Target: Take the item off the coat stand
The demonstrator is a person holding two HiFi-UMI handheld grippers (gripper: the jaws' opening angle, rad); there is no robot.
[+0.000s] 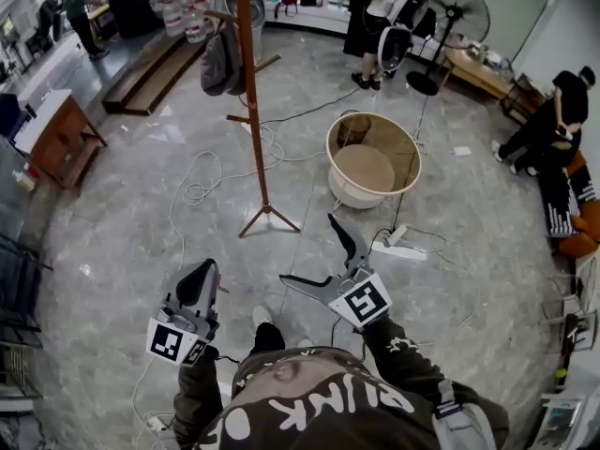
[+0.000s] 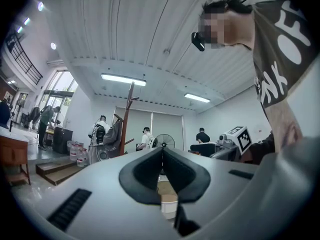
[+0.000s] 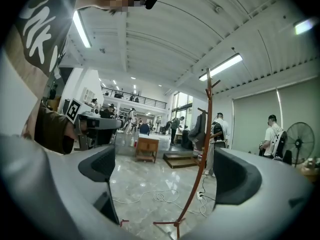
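A brown wooden coat stand (image 1: pixel 249 92) rises from the marble floor ahead of me. A grey garment or bag (image 1: pixel 222 60) hangs from a peg high on its left side. My left gripper (image 1: pixel 194 292) is low and near my body, jaws shut with nothing between them. Further right, my right gripper (image 1: pixel 307 248) is open and empty, pointing toward the stand's foot. In the left gripper view the stand (image 2: pixel 126 120) and grey item (image 2: pixel 113 133) are far off. In the right gripper view the pole (image 3: pixel 201 156) stands between the spread pads (image 3: pixel 236 178), with the item (image 3: pixel 199 125) high up.
A round beige tub (image 1: pixel 372 158) sits right of the stand. Cables (image 1: pixel 202 181) and a white power strip (image 1: pixel 399 247) lie on the floor. A wooden cabinet (image 1: pixel 59 139) is at the left, a standing fan (image 1: pixel 457 12) at the back, and people stand around the edges.
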